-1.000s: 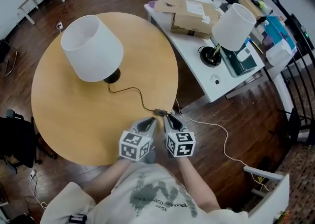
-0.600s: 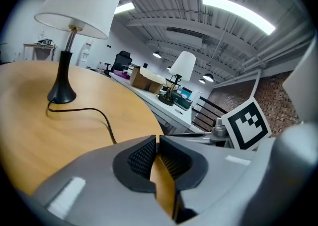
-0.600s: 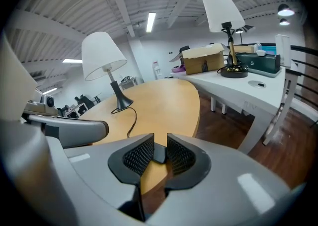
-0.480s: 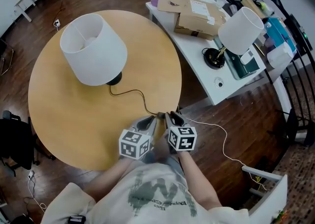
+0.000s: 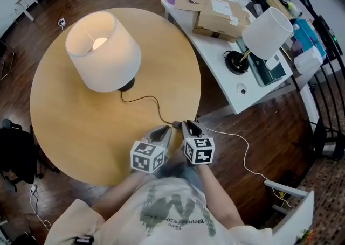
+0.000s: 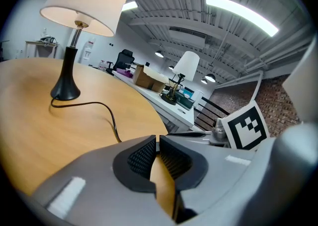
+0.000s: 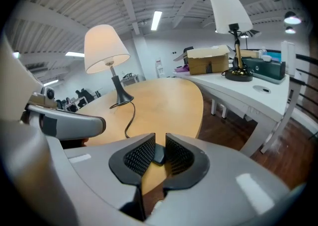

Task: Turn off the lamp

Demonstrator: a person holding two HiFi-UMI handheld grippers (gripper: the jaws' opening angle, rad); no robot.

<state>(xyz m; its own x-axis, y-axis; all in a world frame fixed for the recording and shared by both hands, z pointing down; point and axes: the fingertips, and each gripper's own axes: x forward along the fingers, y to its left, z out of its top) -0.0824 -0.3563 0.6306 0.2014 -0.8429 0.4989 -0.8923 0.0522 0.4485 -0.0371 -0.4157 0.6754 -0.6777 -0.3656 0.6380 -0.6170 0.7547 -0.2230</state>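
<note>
Your right gripper [image 5: 187,126] is clenched on the cord's inline switch [image 7: 158,154] at the near edge of the round table [image 5: 70,131]. Your left gripper [image 5: 164,131] sits just beside it, jaws pressed together on nothing. The lamp [image 5: 102,50] stands lit toward the table's far left edge, and its black cord [image 5: 143,98] trails to the switch.

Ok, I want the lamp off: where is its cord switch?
In the right gripper view, the cord switch sits between the jaws of the right gripper, at the round table edge nearest the person, beside the left gripper.
</note>
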